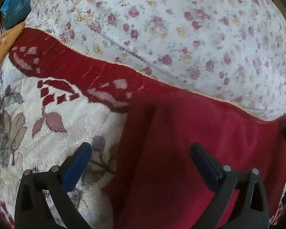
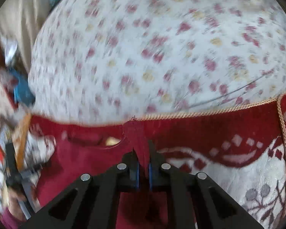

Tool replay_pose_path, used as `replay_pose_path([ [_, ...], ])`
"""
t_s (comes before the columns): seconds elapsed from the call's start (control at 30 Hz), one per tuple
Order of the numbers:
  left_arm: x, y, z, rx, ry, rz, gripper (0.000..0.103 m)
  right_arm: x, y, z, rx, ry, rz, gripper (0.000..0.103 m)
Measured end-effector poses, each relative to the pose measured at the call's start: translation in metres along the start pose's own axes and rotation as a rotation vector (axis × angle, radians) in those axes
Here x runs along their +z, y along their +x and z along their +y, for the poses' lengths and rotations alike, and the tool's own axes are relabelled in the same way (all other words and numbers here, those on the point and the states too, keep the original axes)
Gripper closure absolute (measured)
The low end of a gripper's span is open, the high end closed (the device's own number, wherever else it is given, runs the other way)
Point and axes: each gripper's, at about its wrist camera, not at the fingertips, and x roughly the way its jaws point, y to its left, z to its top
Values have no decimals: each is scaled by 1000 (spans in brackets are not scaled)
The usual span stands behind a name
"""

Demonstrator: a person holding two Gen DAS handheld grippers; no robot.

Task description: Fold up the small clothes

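A small red garment (image 1: 190,143) lies on a plush red-and-white blanket (image 1: 47,118). My left gripper (image 1: 141,150) is open just above the garment's left part, holding nothing; its left finger is over the blanket, its right finger over the red cloth. In the right wrist view my right gripper (image 2: 143,152) is shut on a pinched fold of the red garment (image 2: 137,135), which rises between the blue pads. The rest of the garment (image 2: 82,164) spreads to the left. This view is blurred by motion.
A white sheet with pink and yellow flowers (image 1: 171,28) covers the bed beyond the blanket's corded edge (image 2: 209,110). A blue bag (image 1: 15,5) and orange cloth (image 1: 3,43) lie at the far left. A beige curtain (image 2: 19,19) hangs at the upper left.
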Motion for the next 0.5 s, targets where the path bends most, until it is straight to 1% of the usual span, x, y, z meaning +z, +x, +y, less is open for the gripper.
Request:
replay_pose_path([
  [0.07, 0, 7, 2, 25, -13, 21, 1, -8, 24, -8, -72, -5, 51, 95],
  [0.13, -1, 13, 5, 27, -27, 46, 1, -19, 44, -14, -96, 1, 146, 91],
  [0.17, -2, 14, 6, 26, -31, 52, 1, -23, 44, -16, -105, 17, 171, 82],
  [0.2, -2, 13, 6, 25, -32, 52, 1, -26, 35, -17, -91, 39, 158, 70],
  [0.23, -2, 11, 6, 25, -30, 49, 1, -27, 22, -18, -68, 57, 131, 63],
  [0.27, -2, 9, 6, 26, -28, 45, 1, -29, 4, -17, -49, 74, 98, 50],
  [0.3, -3, 5, 7, 25, -26, 39, 1, -32, -14, -16, -39, 84, 68, 40],
  [0.33, -3, 3, 7, 24, -26, 35, 1, -37, -32, -12, -23, 86, 47, 38],
  [0.37, -4, 0, 8, 21, -28, 32, 1, -44, -47, -9, 3, 79, 46, 38],
  [0.43, -4, -5, 10, 14, -38, 27, 1, -65, -73, 4, 63, 43, 88, 38],
  [0.5, -4, -9, 13, 8, -53, 22, 1, -90, -85, 16, 93, 3, 126, 38],
])
